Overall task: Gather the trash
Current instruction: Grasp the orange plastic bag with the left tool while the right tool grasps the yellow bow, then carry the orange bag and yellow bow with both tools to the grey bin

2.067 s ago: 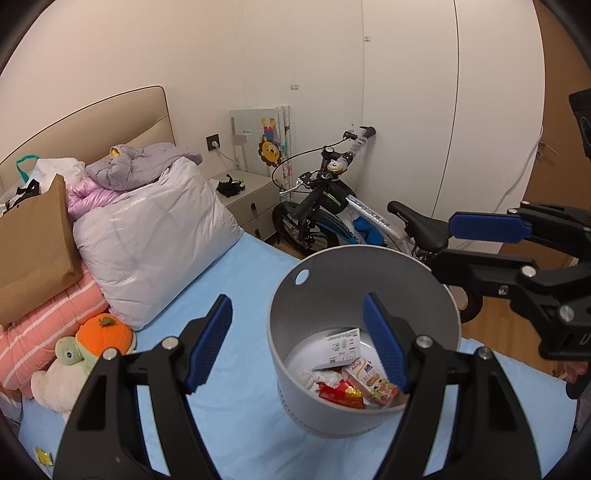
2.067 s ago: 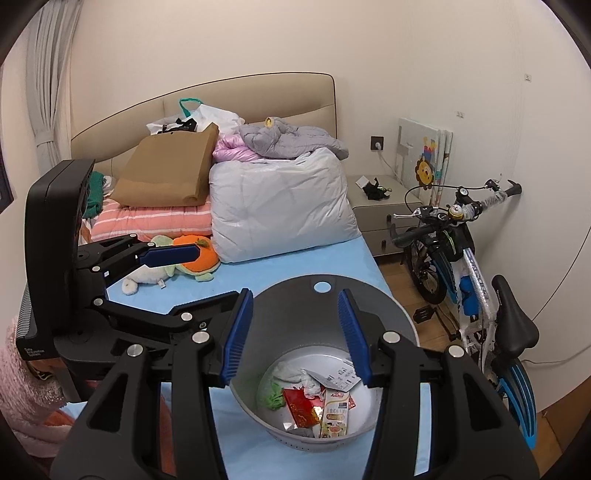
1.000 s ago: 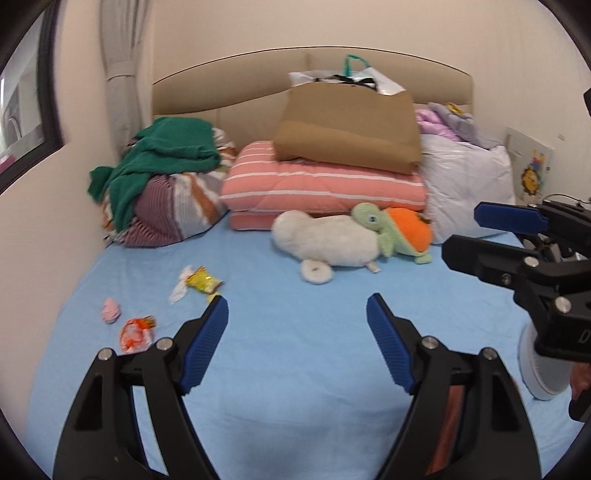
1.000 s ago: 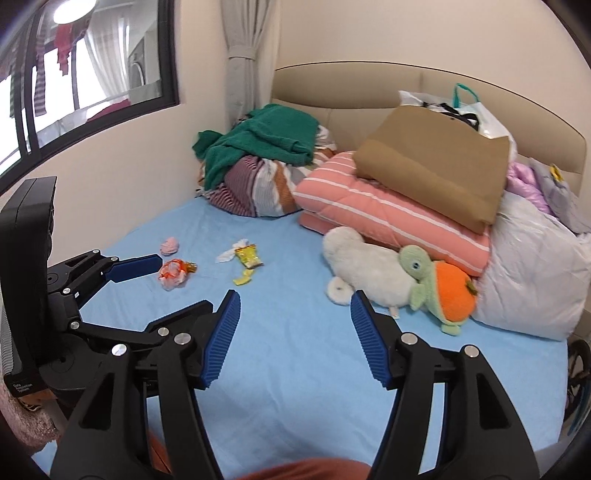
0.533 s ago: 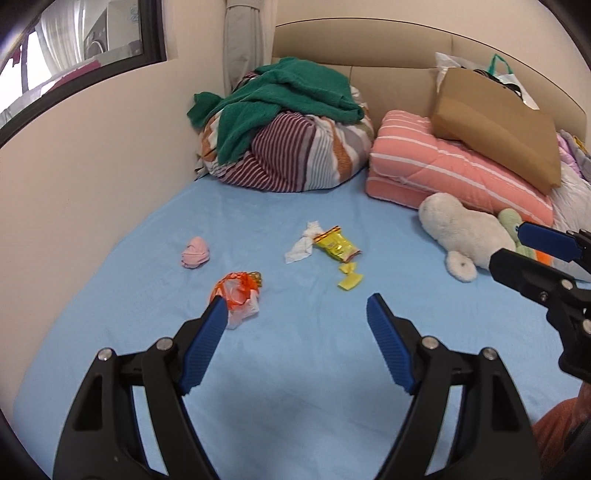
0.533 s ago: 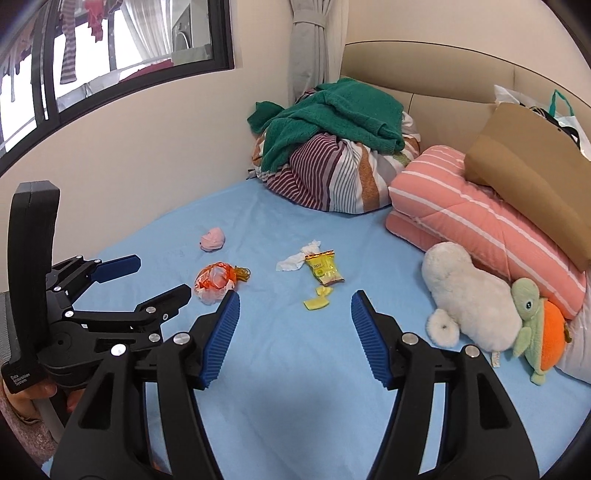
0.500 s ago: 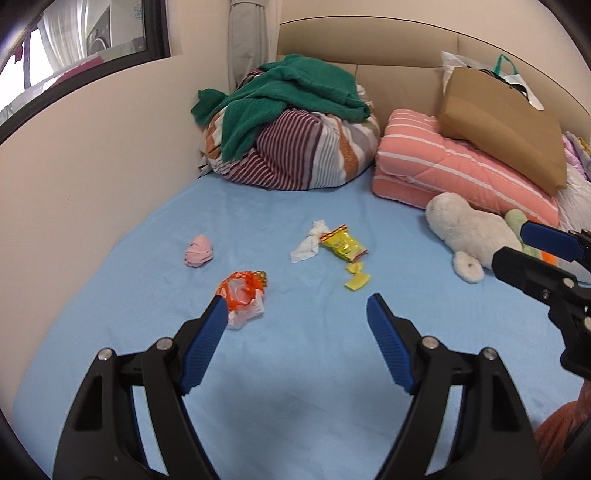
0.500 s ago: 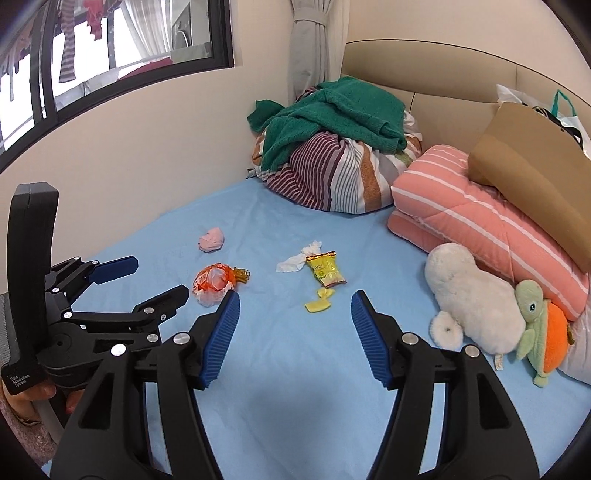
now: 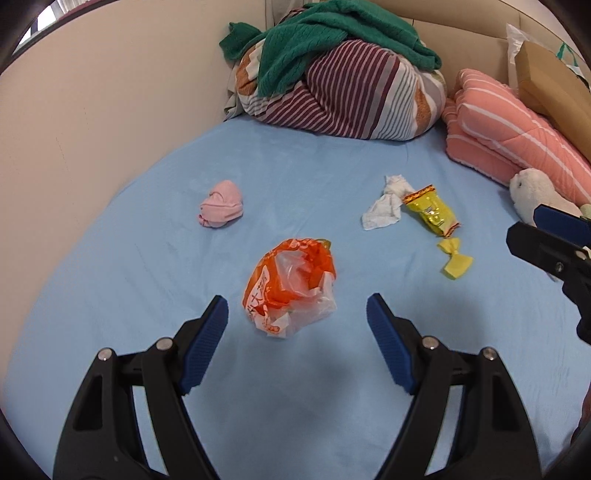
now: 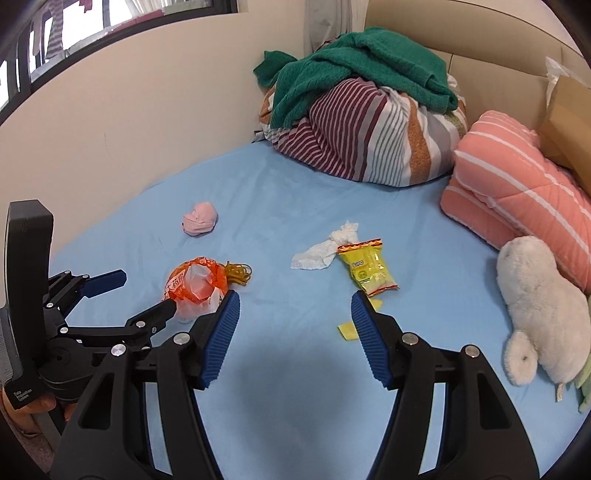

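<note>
Glossy crinkled plastic bag (image 9: 290, 286) (orange, clear) on matt cloth sheet (image 9: 295, 162).

Blue bed (image 10: 295, 206) lying against cream wall (image 10: 129, 110); padded headboard (image 10: 480, 48) standing behind; window (image 10: 74, 26) letting in daylight; curtain (image 10: 332, 22) hanging in corner.

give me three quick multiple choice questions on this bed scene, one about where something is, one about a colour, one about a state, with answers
1. Where does the green knit garment lie?
A. on the striped bundle
B. on the plush toy
C. beside the pink wad

2. What colour is the snack packet next to the crumpled tissue?
A. blue
B. yellow
C. purple

3. How is the left hand-held gripper?
A. shut on the tissue
B. shut on nothing
C. open, nothing held

Answers:
1. A, it drapes over the top of the striped bundle.
2. B, the packet is yellow with a red edge.
3. C, its blue pads stand apart, with the orange plastic bag on the sheet beyond them.
</note>
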`<action>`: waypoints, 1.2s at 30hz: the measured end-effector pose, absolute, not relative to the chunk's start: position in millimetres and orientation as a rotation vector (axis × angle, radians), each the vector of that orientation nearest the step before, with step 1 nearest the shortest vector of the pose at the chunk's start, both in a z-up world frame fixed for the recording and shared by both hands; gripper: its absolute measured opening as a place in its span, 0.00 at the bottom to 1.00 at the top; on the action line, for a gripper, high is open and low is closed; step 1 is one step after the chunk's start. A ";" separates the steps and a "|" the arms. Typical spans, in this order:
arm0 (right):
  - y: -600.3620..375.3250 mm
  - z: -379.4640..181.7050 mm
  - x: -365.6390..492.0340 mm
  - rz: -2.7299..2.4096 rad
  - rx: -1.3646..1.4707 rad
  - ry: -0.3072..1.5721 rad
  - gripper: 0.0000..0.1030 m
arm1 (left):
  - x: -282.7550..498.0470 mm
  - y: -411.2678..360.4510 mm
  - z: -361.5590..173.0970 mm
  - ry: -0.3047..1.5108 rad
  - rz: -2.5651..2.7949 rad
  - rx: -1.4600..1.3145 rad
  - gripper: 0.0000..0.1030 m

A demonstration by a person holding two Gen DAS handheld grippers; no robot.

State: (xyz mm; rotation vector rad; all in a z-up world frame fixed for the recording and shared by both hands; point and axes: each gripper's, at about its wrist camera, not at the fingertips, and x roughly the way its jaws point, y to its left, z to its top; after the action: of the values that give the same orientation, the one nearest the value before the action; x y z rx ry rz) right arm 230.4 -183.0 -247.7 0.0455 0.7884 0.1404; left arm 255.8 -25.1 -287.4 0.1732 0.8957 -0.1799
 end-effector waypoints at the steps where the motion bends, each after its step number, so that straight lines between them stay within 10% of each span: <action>1: -178.7 -254.4 238.3 0.149 0.039 0.794 0.59 | 261.6 -22.9 -294.5 0.906 -0.177 0.168 0.75; 12: -193.8 -325.4 281.1 0.054 0.042 0.872 0.59 | 293.8 -23.6 -343.4 0.969 -0.217 0.152 0.75; 22: -216.9 -368.0 295.7 -0.008 0.055 0.934 0.58 | 298.2 -31.0 -351.3 0.940 -0.265 0.181 0.55; 32: -241.3 -382.3 301.8 -0.062 0.053 0.960 0.15 | 299.6 -32.4 -349.2 0.928 -0.275 0.173 0.43; 36: -243.6 -380.3 301.5 -0.056 0.058 0.967 0.07 | 296.6 -34.2 -341.9 0.908 -0.292 0.164 0.22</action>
State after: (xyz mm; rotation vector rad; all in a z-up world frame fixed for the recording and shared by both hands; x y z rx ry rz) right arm 301.5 -243.6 -380.3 0.0575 0.9675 -0.0556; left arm 296.6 -34.2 -341.9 0.1644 0.9081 -0.2920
